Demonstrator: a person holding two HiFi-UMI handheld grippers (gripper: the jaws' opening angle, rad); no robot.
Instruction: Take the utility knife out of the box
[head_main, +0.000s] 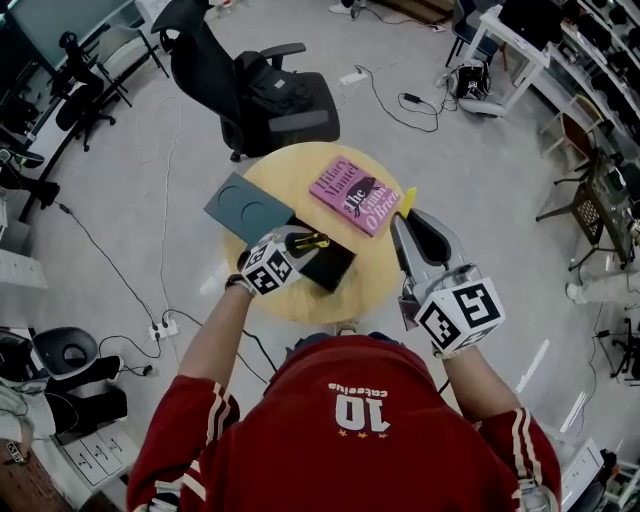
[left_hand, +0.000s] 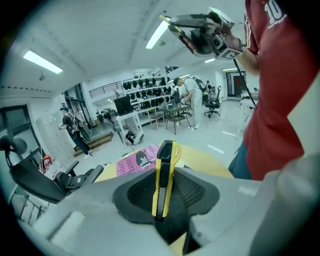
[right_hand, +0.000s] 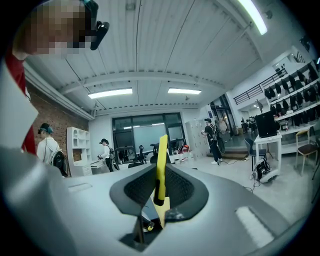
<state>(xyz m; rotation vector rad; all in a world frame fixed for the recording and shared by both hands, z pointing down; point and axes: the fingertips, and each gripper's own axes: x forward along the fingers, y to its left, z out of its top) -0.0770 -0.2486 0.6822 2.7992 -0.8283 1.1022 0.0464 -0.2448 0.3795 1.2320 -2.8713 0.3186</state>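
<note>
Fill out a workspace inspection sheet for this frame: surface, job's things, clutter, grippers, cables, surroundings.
Surface: round yellow table, crowded.
Job's things: yellow-and-black utility knife out of the black box; dark green box lid beside it.
Clutter: pink paperback book.
Grippers: left gripper shut on the knife; right gripper shut on a thin yellow strip.
Cables: floor cables, white power strip.
Surroundings: black office chair; people at far benches.

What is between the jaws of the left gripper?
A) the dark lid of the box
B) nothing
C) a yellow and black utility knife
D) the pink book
C: in its own view, the left gripper has both pads closed on the yellow and black utility knife.
</note>
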